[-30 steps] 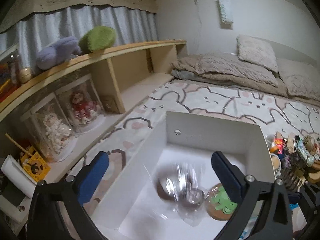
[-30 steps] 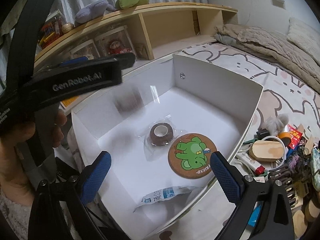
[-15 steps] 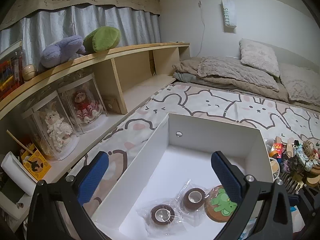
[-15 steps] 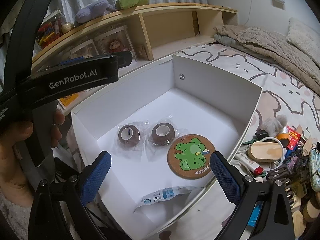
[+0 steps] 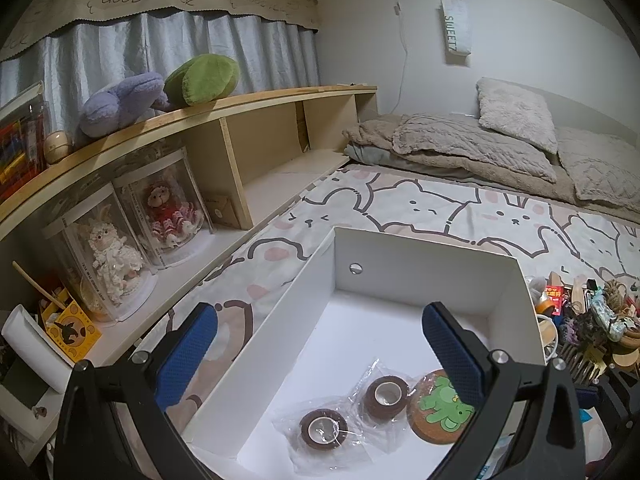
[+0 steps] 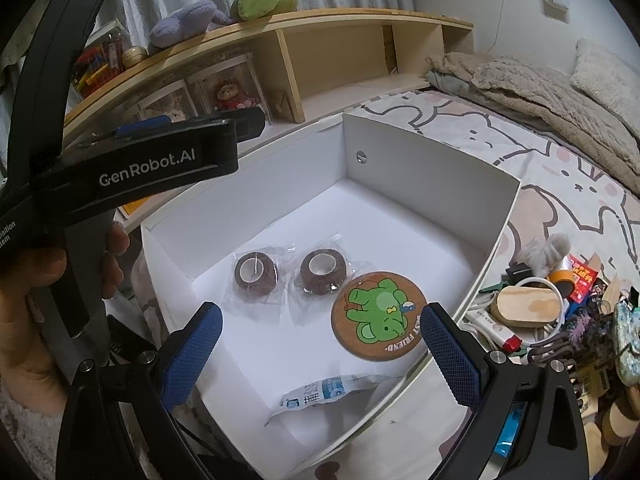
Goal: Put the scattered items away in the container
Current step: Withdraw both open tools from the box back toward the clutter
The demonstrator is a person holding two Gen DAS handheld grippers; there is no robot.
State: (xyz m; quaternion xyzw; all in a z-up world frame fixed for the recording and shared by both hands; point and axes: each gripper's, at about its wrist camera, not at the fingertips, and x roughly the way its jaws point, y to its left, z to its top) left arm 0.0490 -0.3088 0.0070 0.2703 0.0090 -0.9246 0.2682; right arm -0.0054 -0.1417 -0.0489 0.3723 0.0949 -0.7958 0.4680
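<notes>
With both the left gripper (image 5: 316, 344) and right gripper (image 6: 320, 344) gaping empty-jawed over the white box (image 6: 432, 160), the scattered pile (image 6: 560, 312) is lying right of the box, nearer the right gripper.

1. A long wooden shelf unit (image 5: 240, 120) runs along the left, under grey curtains (image 5: 160, 52).
2. On its top board lie a purple plush toy (image 5: 120, 104) and a green plush toy (image 5: 202, 78), touching each other.
3. In its lower compartment two dolls stand in clear cases, a white doll (image 5: 110, 254) beside a red doll (image 5: 166, 210).
4. A cartoon-animal bedsheet (image 5: 460, 208) covers the bed; at its far edge lie a rumpled beige blanket (image 5: 460, 148) and a pillow (image 5: 516, 114).
</notes>
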